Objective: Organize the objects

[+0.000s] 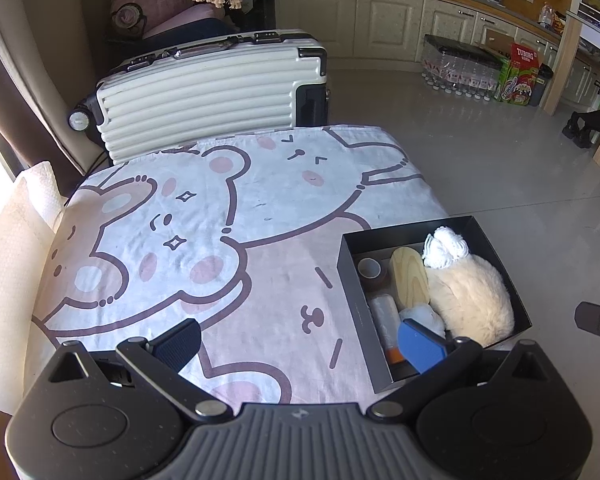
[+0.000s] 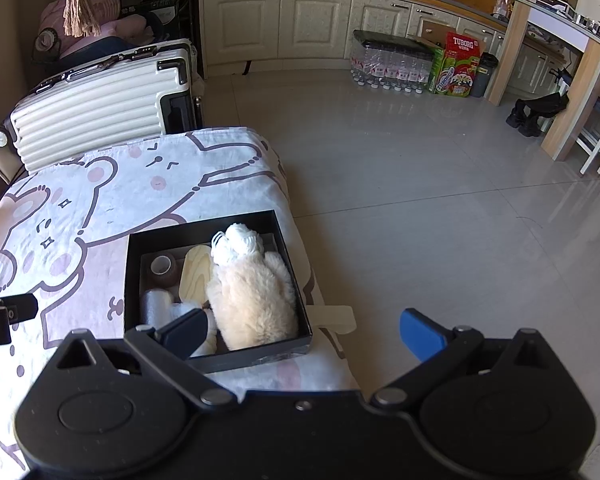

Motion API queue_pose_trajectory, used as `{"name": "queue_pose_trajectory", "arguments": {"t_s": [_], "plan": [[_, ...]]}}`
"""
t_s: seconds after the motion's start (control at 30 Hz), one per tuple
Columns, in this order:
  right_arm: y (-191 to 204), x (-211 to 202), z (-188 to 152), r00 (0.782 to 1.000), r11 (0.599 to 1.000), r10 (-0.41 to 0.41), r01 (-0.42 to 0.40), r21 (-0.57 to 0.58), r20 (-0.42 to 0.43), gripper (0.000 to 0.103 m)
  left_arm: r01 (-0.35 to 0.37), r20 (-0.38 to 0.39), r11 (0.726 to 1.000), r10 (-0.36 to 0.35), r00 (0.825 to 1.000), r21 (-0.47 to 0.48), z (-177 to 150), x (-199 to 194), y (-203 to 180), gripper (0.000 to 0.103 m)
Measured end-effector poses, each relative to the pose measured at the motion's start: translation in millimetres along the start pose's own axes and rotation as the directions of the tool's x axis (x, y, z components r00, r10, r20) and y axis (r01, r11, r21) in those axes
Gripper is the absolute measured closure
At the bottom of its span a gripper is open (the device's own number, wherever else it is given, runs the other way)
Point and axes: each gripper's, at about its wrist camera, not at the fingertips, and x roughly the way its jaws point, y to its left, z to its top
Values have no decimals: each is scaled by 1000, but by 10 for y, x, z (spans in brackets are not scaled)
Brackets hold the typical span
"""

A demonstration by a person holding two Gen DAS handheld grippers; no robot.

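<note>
Inside the rigid black box point(image 2: 134, 280) on the cloth-draped counter point(image 1: 260, 216) lie a fluffy cream plush point(image 2: 256, 300), smooth oval wood point(image 2: 194, 276) and tape roll point(image 2: 162, 266), both grippers' fingers point(image 1: 180, 342) spread empty nearby.

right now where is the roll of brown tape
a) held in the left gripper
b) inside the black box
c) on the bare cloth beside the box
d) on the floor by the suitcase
b: the tape roll sits in the far-left corner of the black box, beside the wooden piece; both grippers are open and hold nothing.
</note>
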Motion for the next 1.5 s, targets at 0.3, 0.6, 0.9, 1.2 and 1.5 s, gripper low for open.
{"name": "queue_pose_trajectory", "arguments": {"t_s": [0.3,0.6,0.9,1.2,1.5], "plan": [[2,1,-2,1000,1000,2,-2,-2,0,0,-7,3,1000,7,1000,6,-4,2,-7,0],[12,4,4,1000,1000,2,-2,-6,0,0,-7,2,1000,7,1000,9,-12,3,-15,0],[27,-2,9,1000,1000,3,-3,-7,0,0,-7,2,1000,7,1000,10,-10,3,-15,0],[31,-2,8,1000,1000,3,-3,-7,0,0,-6,2,1000,6,1000,10,-8,3,-16,0],[32,-1,10,1000,1000,3,-3,-7,0,0,-7,2,1000,7,1000,10,-7,3,-16,0]]}}
